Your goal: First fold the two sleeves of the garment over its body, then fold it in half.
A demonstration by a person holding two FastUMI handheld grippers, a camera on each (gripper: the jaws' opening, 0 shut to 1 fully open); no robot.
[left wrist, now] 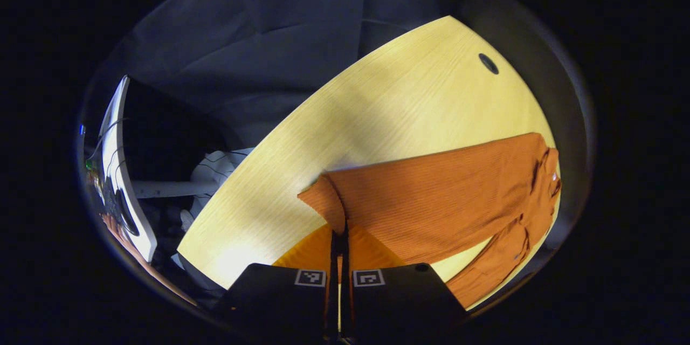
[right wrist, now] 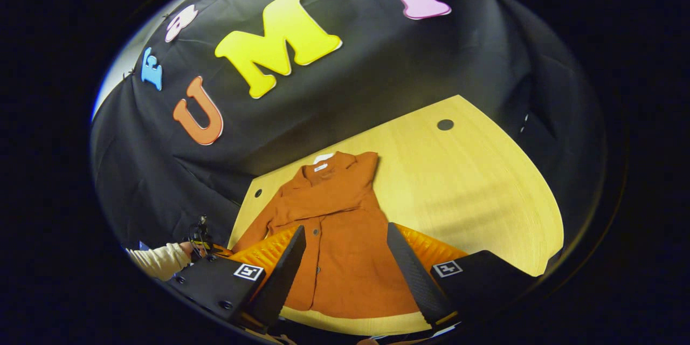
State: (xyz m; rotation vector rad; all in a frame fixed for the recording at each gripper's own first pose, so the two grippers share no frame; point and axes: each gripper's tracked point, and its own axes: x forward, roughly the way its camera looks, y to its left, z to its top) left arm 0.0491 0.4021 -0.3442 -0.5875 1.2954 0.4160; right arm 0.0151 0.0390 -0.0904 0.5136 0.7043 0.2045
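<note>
An orange ribbed button-up garment [right wrist: 345, 215] lies flat on the light wooden table [right wrist: 474, 188], collar at the far end and hem towards me. One sleeve [right wrist: 259, 229] runs out to the lower left. My right gripper [right wrist: 345, 227] hovers open over the lower body of the garment, nothing between its fingers. In the left gripper view the garment [left wrist: 431, 199] stretches across the table [left wrist: 404, 91] with the collar at the right. My left gripper [left wrist: 338, 232] is shut on a lifted edge of the cloth at its near corner.
The tabletop has round cable holes [right wrist: 445, 124] [right wrist: 257, 192] [left wrist: 488, 63]. A person's pale sleeve [right wrist: 159, 260] shows at the table's left side. A white panel [left wrist: 116, 172] stands beyond the table's left edge. Black cloth walls close the far sides.
</note>
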